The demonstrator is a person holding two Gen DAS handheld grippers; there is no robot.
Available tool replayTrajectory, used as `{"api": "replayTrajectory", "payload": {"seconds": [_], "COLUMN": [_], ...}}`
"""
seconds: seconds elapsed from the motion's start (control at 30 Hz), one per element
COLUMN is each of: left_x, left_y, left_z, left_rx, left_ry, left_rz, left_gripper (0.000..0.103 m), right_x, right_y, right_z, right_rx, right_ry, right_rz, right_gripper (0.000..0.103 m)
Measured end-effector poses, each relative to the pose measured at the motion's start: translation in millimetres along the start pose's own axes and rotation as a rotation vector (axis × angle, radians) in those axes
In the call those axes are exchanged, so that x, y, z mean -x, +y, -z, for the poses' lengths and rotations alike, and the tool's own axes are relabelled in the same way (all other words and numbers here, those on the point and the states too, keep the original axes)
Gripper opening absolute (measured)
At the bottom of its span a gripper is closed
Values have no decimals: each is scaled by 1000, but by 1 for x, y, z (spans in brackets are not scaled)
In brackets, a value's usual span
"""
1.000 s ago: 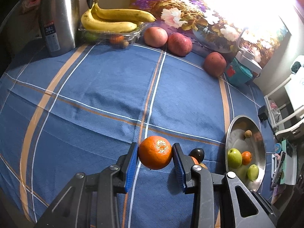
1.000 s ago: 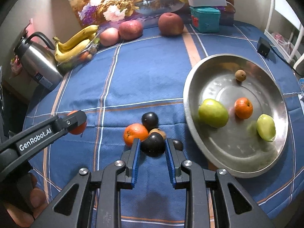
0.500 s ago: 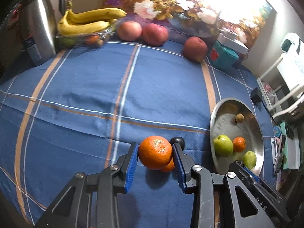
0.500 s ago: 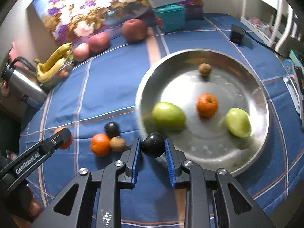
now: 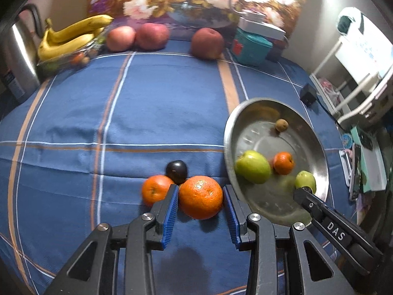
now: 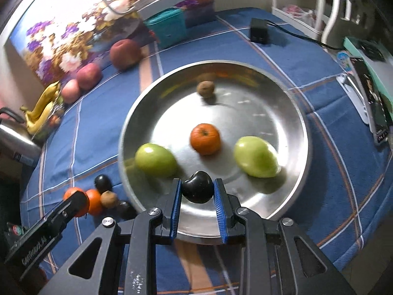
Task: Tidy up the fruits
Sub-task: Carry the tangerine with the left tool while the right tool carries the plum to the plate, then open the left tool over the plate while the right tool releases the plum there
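My left gripper point(image 5: 199, 198) is shut on a big orange point(image 5: 201, 197), held above the blue cloth just left of the metal bowl point(image 5: 316, 145). Behind it on the cloth lie a smaller orange point(image 5: 154, 191) and a dark plum point(image 5: 176, 171). My right gripper point(image 6: 197, 190) is shut on a dark plum point(image 6: 197, 189) over the near part of the metal bowl point(image 6: 303, 125). Inside the bowl sit two green apples point(image 6: 156, 160) point(image 6: 255, 156), a small orange point(image 6: 205, 138) and a brown kiwi point(image 6: 205, 88).
At the back of the table stand three red apples point(image 5: 151, 36), bananas point(image 5: 73, 34) on a clear tray, a steel kettle point(image 5: 17, 51) and a teal box point(image 5: 253, 49). A black adapter point(image 6: 258, 34) with a cable lies right of the bowl.
Both grippers have travelled right with their fruit. The right one went from the loose fruit on the cloth to above the bowl; the left one came up beside the bowl's rim.
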State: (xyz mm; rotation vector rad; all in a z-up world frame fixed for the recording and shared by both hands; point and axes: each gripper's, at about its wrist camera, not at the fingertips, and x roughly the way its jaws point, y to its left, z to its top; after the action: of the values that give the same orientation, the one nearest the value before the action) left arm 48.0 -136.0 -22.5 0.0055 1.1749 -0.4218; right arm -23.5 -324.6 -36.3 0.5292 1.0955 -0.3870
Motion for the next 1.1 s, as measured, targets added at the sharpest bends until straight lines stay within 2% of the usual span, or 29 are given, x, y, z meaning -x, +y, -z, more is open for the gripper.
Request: {"api": "replayTrajectory", "payload": {"seconds": [0.43,1.1], "left_x": [-12,-34], "left_y": [-49,-67], "left_z": [7,4], "left_rx": [-144,-143], "left_ry": [-22,-18], "left_rz": [7,87], "left_gripper": [39,39], "right_x": [0,-3], "right_y": [-32,-48], "right_z": [-2,2], "right_rx": [-57,-91], "right_ry": [3,27], "right_rz": [43,44], "right_gripper": [27,27]}}
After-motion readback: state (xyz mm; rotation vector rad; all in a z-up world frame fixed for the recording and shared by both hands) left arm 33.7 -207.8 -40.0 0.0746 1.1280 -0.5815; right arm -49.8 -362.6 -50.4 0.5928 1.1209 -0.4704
